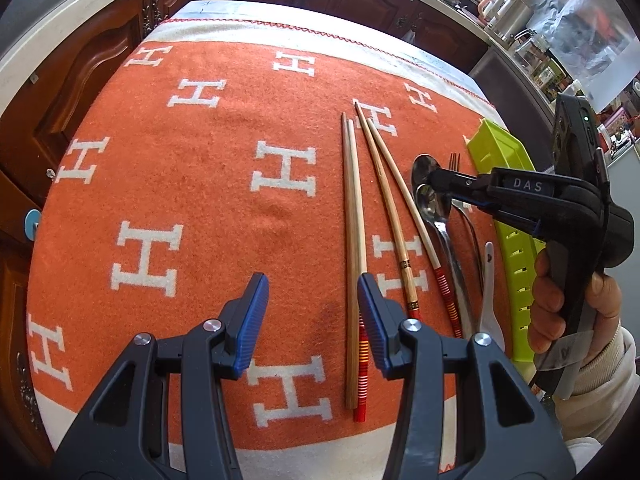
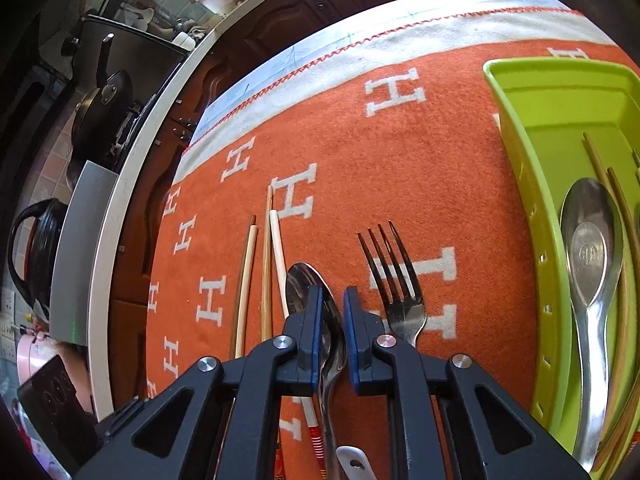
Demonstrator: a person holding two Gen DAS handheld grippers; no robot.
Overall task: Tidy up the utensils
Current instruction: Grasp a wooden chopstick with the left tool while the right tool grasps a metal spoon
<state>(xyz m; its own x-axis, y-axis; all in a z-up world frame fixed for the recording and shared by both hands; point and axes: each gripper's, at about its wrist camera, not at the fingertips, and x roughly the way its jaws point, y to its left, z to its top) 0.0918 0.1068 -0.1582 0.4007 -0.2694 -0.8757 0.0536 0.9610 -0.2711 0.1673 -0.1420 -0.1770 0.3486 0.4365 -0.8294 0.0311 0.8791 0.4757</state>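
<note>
Tray (image 2: 516, 128): spoon (image 2: 592, 248), chopsticks (image 2: 624, 216) | left claw (image 1: 313, 312) spread | right claw (image 2: 332, 332) straddling table spoon (image 2: 308, 292), barely parted

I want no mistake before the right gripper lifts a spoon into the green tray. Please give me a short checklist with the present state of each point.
1. Right gripper straddles the spoon on the cloth: ok.
2. Jaws shut on spoon: not ok, gap remains.
3. Fork outside jaws: ok.
4. Green tray has free floor: ok.
5. Left gripper away from the path, open: ok.
6. Second spoon below untouched: cannot tell.
</note>
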